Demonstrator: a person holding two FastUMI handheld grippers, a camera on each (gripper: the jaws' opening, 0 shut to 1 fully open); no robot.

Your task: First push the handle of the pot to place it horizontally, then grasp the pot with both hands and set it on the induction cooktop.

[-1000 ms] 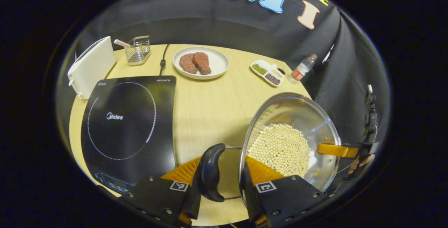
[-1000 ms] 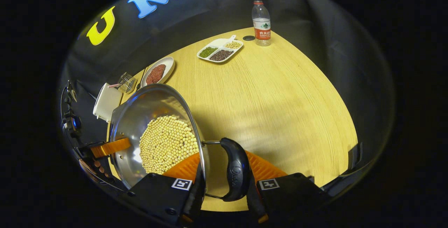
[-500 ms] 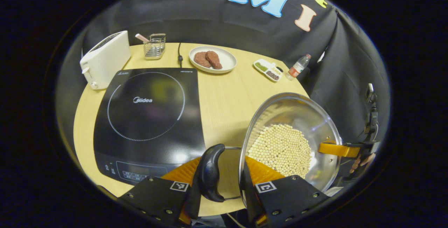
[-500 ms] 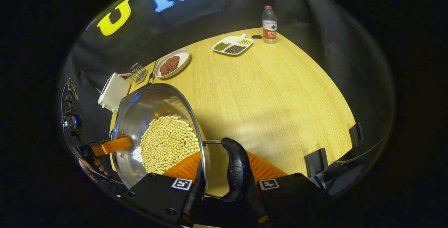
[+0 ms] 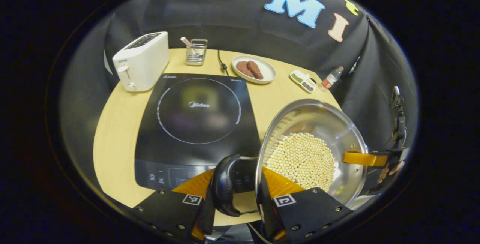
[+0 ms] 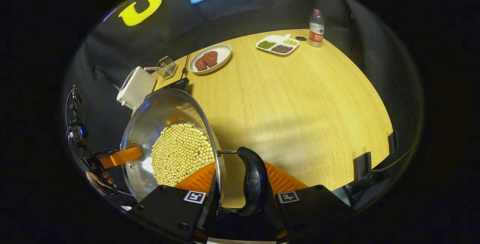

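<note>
While each tool clamps one handle, left tool (image 5: pixel 235 195) and right tool (image 6: pixel 243 199) hold the pot (image 5: pixel 311 150) above the desk (image 6: pixel 300 98), beside the cooktop (image 5: pixel 198 120); uneven lifting could tilt it and spill the beans (image 5: pixel 302 159).

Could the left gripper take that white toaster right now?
Probably not. The left gripper is shut on a black side handle of the round steel pot of pale beans, so it has no free grip. The white toaster stands beyond the black induction cooktop.
</note>
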